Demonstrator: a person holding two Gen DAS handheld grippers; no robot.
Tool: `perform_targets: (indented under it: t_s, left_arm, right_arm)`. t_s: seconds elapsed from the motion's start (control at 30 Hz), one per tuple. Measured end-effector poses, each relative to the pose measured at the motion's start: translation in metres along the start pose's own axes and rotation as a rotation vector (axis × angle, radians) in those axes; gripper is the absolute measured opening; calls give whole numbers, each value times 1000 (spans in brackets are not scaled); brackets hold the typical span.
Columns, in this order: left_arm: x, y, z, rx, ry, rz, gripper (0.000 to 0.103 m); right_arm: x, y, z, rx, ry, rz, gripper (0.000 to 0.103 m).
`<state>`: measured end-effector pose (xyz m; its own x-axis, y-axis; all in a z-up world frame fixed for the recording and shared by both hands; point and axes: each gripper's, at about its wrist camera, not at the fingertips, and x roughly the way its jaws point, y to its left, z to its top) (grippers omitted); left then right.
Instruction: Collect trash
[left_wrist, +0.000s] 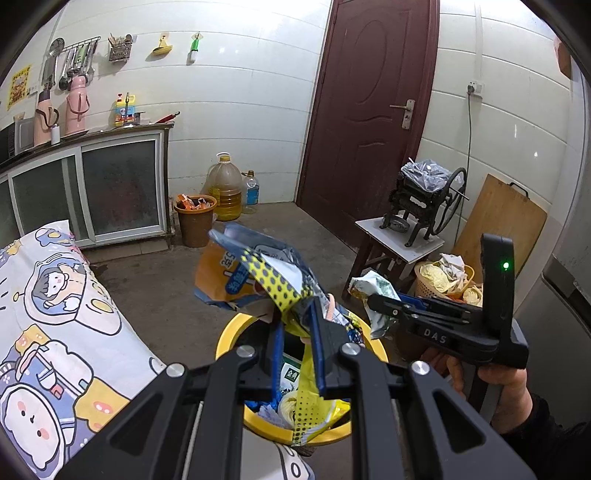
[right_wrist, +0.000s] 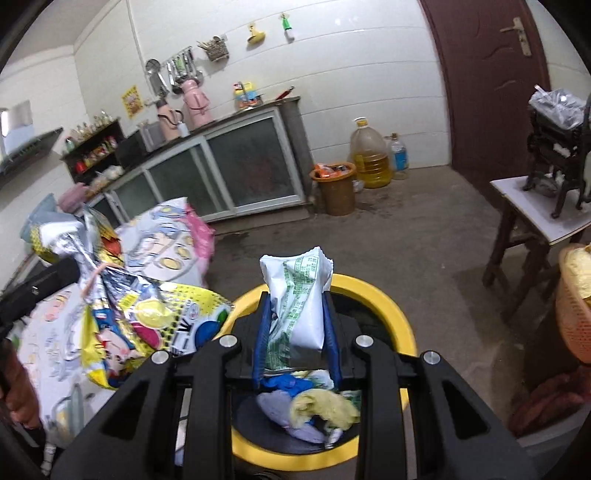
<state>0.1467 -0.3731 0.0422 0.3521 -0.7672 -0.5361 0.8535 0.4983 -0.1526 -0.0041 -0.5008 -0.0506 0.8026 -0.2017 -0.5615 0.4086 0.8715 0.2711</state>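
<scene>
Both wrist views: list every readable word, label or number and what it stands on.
"DAS": on the right gripper body, in the left wrist view.
"金典": green carton in the yellow bin.
Too blurred or small: yellow snack bag, white-green wrapper, orange bag, wall poster, bottle labels.

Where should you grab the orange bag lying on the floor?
Probably the orange bag's crumpled upper edge: it lies slumped on the floor behind the yellow bin, so a tool coming from above could pinch a raised fold. Both tools hold wrappers now.
</scene>
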Motion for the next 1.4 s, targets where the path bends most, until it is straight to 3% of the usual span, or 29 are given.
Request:
perform_targets:
  t_s: [0.5,0.73,0.8,0.83,0.87,0.93,1.1,1.2,1.27,1.4]
  left_arm:
    - [24,-13,2,36,24,40,13]
    - [55,-6,1,10,78,44,14]
    - [63,-1,0,-4,84,53,20]
    - [64,1,0,-16,83,62,30]
    - [63,5,0,-40,76,71,48]
    - [53,15,1,-88,41,84,67]
    - [17,37,-1,-154,-31,127,71]
    - [-19,48,-7,-176,-107,202,84]
    - [-42,54,-11,-184,-147,237,95]
    - [-95,66,-31,-185,-212,345,95]
  right_arm:
    - [13,-14,-14,36,38,-55,26]
    - [30,-18,-17,59,85,-75,29]
    - [37,-20,-17,75,107,-90,47]
    - [40,-22,-17,83,116,-98,54]
    - [41,-24,-17,89,116,-104,54]
    - [41,-27,-17,98,125,-124,54]
    - [27,-30,-14,108,110,-154,54]
    - [13,-22,-10,94,78,-148,56]
    - [6,-14,-9,74,54,-160,74]
    - [4,5,-7,58,14,-190,89]
